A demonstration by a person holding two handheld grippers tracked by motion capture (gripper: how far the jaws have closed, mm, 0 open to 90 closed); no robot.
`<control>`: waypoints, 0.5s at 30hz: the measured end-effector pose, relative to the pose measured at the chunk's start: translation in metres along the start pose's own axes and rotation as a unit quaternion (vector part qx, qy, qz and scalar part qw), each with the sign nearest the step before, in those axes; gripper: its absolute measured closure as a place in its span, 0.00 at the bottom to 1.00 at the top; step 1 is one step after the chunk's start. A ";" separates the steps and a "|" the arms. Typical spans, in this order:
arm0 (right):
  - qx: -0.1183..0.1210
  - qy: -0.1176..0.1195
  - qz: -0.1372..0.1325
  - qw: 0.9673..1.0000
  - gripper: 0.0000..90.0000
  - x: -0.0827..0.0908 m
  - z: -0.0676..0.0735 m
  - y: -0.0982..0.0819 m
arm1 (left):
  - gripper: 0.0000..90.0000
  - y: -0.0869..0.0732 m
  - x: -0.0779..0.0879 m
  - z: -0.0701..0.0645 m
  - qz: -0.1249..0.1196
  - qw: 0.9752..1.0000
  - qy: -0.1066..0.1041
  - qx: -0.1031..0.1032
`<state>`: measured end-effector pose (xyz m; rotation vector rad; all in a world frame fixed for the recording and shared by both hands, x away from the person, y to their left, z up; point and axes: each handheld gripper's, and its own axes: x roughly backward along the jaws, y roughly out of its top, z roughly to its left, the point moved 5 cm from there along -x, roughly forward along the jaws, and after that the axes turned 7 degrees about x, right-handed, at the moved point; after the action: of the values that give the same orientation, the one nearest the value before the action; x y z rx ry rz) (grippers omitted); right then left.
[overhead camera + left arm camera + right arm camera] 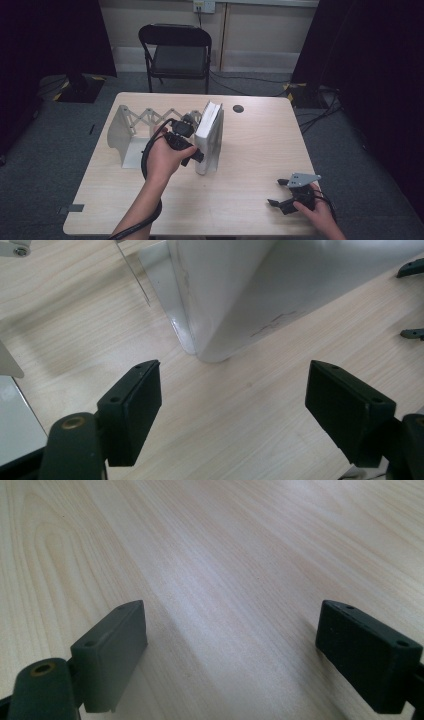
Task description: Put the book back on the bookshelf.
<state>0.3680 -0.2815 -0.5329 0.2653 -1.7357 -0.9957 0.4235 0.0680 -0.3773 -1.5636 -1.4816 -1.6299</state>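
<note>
High view: white book (210,137) upright, long axis front-to-back; left hand-held gripper (196,155) released beside it.

High view looks forward and down over the whole table (250,150); left gripper view sits low, close on the white book (240,285); right gripper view skims bare tabletop.

The left tongs (197,155) sit mid-frame at the end of an outstretched forearm, jaws parted with nothing between them. The right tongs (276,192) rest at lower right, jaws spread wide.
</note>
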 end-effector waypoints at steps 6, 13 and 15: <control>0.000 0.000 0.000 1.000 0.14 0.000 0.000 0.000 | 0.24 -0.004 -0.003 0.003 -0.001 1.000 -0.007 0.002; 0.001 0.000 0.000 1.000 0.14 0.000 0.000 0.000 | 0.23 -0.009 -0.006 0.006 -0.002 1.000 -0.011 -0.006; 0.000 0.000 0.000 1.000 0.14 0.000 0.000 0.000 | 0.22 -0.011 -0.006 0.006 -0.003 1.000 -0.011 -0.001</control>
<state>0.3681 -0.2816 -0.5329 0.2652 -1.7358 -0.9953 0.4185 0.0743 -0.3884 -1.5845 -1.4965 -1.6240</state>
